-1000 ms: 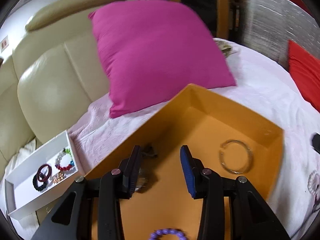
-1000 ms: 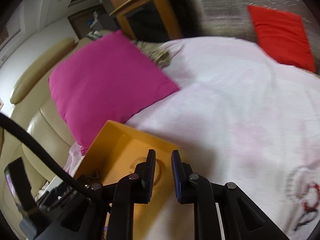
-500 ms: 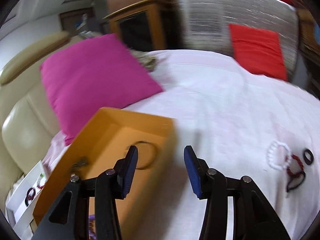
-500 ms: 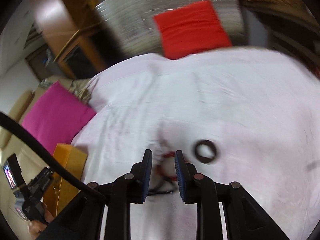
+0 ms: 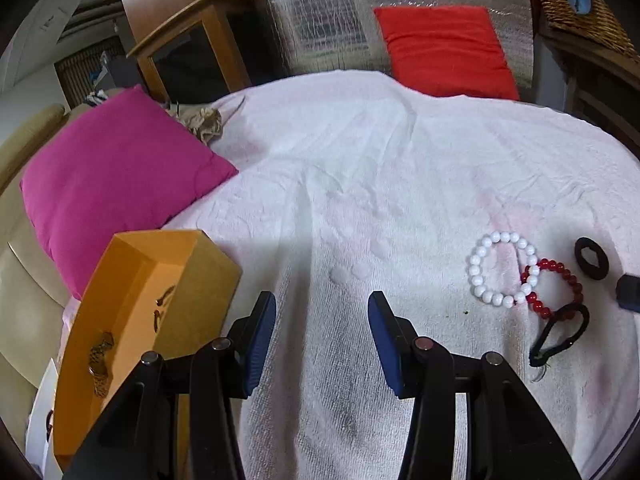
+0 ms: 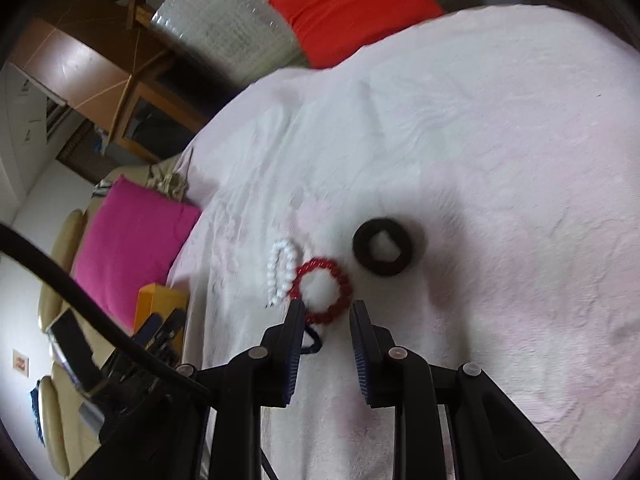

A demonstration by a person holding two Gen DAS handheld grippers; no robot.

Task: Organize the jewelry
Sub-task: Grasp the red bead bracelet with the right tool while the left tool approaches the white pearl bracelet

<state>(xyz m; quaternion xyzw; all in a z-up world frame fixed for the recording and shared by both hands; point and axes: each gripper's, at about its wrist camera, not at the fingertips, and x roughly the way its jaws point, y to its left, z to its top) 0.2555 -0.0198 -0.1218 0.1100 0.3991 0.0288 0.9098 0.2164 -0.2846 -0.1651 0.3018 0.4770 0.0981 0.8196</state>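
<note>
On the white cloth (image 5: 360, 184) lie a white bead bracelet (image 5: 502, 268), a red bead bracelet (image 5: 556, 288) overlapping it, a black ring (image 5: 592, 258) and a black cord loop (image 5: 560, 332). My left gripper (image 5: 322, 320) hovers open over bare cloth, left of them and beside the orange box (image 5: 132, 280), which holds a gold chain (image 5: 100, 360). My right gripper (image 6: 327, 314) points down at the red bracelet (image 6: 322, 290), jaws a little apart, nothing pinched. The bracelet's near edge sits by its tips. The white bracelet (image 6: 280, 272) and black ring (image 6: 384, 246) flank it.
A pink cushion (image 5: 116, 184) leans on the beige sofa (image 5: 24, 320) behind the box. A red cushion (image 5: 444, 48) lies at the far edge. A white tray (image 5: 40, 412) peeks out at the lower left. A wooden cabinet (image 5: 188, 52) stands behind.
Both grippers swung right, away from the orange box and over to the bracelets on the cloth. The left jaws widened slightly. The right gripper now hangs above the red bracelet.
</note>
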